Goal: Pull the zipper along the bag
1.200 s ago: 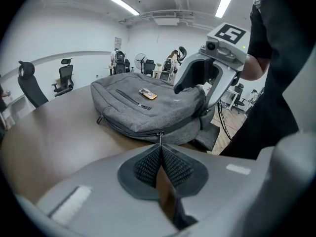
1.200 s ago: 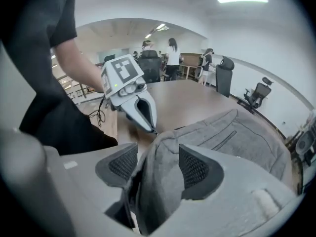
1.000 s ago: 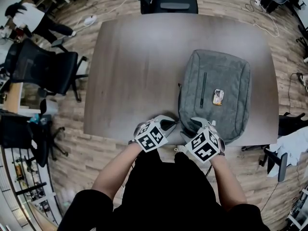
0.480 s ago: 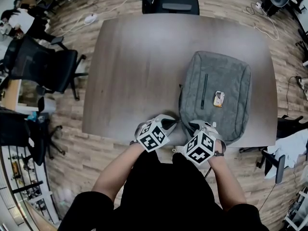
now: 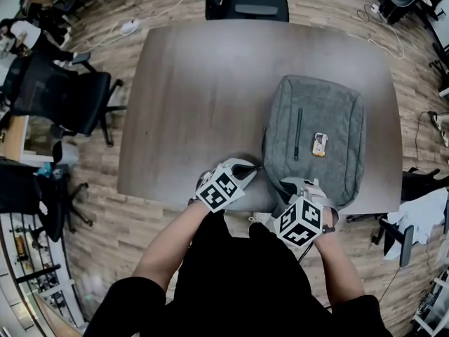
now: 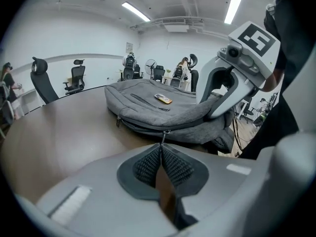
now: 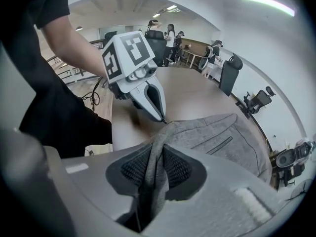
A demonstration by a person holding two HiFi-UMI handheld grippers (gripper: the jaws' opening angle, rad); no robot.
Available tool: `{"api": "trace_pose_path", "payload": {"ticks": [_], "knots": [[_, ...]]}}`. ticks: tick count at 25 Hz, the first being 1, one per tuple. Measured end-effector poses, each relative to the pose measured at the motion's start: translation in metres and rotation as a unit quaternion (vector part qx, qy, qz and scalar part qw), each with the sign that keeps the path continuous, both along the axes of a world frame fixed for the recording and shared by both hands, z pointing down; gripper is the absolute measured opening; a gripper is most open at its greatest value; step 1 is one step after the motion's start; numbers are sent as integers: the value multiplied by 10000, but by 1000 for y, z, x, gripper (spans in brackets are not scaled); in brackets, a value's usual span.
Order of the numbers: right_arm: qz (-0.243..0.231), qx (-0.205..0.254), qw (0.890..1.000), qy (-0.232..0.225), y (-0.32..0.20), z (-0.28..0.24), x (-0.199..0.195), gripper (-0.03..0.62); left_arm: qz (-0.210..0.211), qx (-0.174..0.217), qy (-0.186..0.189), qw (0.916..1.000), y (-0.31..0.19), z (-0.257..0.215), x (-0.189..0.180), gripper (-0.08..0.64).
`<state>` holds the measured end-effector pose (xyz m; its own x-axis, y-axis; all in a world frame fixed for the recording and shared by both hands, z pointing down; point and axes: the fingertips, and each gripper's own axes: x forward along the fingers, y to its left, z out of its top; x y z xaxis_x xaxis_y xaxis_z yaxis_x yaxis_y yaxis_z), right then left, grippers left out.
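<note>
Closing is the change: the right gripper [image 5: 303,187], gaping a second ago, has just been drawing its jaws in on the near edge of the bag [image 5: 316,111]. In the head view it has also rolled and slid slightly toward the person, while the left gripper [image 5: 254,168] has hardly shifted. In that view the grey, backpack-shaped bag lies flat on the right half of the brown wood-grain table [image 5: 196,97], its near end at the table's edge. Both grippers are at that end, the left at the near left corner and the right on the near edge just beside it. A dark pocket zip [image 5: 297,133] runs lengthwise down the bag's face, with a small orange tag [image 5: 318,143] beside it.

The left gripper view shows the dark ribbed pads pressed together on the thin metal zipper pull [image 6: 163,136], which hangs from the zip track along the bag's side seam. The bag rises directly beyond the jaws, its felt-like weave soft and rounded. The right gripper's pale finger comes down onto the bag's edge at the right.

The right gripper view shows its mesh-textured pads pinching an upright fold of the grey fabric, which bunches between them and runs on into the bag ahead. The left gripper's tapered tip meets the bag's corner just beyond.
</note>
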<state>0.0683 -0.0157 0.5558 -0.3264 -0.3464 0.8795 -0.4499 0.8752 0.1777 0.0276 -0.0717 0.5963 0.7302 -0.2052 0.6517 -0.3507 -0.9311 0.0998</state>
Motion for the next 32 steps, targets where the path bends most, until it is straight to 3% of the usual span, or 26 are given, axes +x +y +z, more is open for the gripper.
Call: {"api": "trace_pose_path", "payload": {"ticks": [15, 25, 32], "knots": [[-78, 255, 9996, 24, -8, -26, 2, 66, 1, -61, 99, 9999, -60, 4, 3, 43], [-63, 421, 9990, -95, -23, -57, 14, 63, -229, -142, 517, 9983, -92, -13, 18, 48], [89, 486, 9975, -500, -35, -87, 24, 61, -451, -342, 982, 9936, -110, -30, 25, 48]]}}
